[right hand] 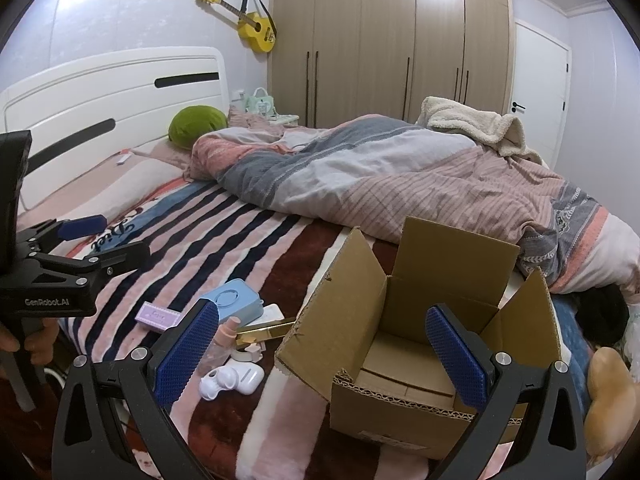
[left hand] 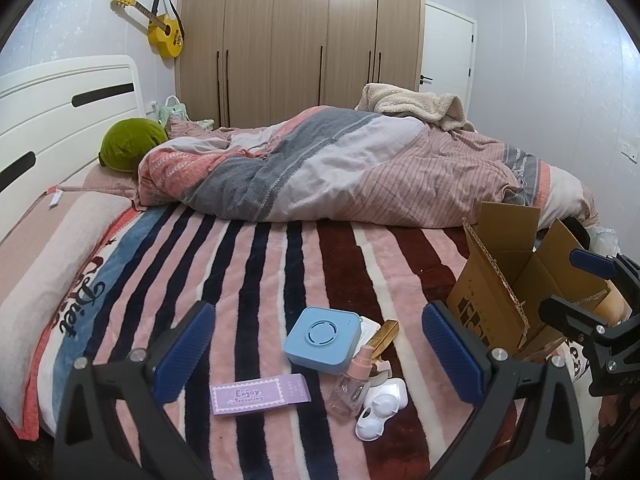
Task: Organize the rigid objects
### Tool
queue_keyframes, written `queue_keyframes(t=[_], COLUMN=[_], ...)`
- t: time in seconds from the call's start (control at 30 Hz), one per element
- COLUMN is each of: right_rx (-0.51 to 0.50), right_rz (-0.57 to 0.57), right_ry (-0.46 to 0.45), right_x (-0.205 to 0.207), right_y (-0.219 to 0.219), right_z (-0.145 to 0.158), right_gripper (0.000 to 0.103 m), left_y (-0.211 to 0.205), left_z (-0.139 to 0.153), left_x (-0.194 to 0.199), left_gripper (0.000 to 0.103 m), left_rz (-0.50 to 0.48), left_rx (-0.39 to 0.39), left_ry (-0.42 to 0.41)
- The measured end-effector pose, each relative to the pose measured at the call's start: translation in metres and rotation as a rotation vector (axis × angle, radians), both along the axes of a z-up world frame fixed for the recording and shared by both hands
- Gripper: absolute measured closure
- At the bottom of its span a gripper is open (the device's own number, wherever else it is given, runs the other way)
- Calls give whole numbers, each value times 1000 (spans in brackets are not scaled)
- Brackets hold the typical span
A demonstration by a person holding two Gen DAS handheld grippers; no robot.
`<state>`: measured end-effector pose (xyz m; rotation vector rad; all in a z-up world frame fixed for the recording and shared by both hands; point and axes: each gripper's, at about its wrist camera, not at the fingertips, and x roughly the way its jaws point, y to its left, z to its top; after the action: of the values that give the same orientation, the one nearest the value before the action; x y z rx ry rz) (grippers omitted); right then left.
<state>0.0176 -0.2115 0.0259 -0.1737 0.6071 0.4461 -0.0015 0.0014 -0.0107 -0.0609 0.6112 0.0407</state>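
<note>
Cardboard box point(right hand: 404, 344) sits flaps-up on the bed point(left hand: 256, 264), ready to receive the clutter beside it: blue speaker point(left hand: 322, 338), purple card point(left hand: 260, 394), white case point(left hand: 382, 406). You hold left hand-held gripper point(left hand: 316, 350) and right hand-held gripper point(right hand: 320, 354) spread apart, empty, staged for picking.

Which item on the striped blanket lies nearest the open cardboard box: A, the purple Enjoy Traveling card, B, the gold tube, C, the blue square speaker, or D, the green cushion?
B: in the right wrist view the gold tube has one end almost at the wall of the cardboard box, while the blue speaker and the purple card lie farther left and the green cushion sits up by the headboard.
</note>
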Motion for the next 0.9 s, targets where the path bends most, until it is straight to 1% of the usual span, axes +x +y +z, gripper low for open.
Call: queue_keyframes(t=[0.9], right_rx=[6], right_rz=[6], right_ry=[5], right_x=[-2], right_y=[3], right_z=[4], right_gripper=[0], left_y=[1], left_z=[1], left_x=[-1], left_gripper=[0], left_rz=[-2], left_rx=[-3], left_ry=[2])
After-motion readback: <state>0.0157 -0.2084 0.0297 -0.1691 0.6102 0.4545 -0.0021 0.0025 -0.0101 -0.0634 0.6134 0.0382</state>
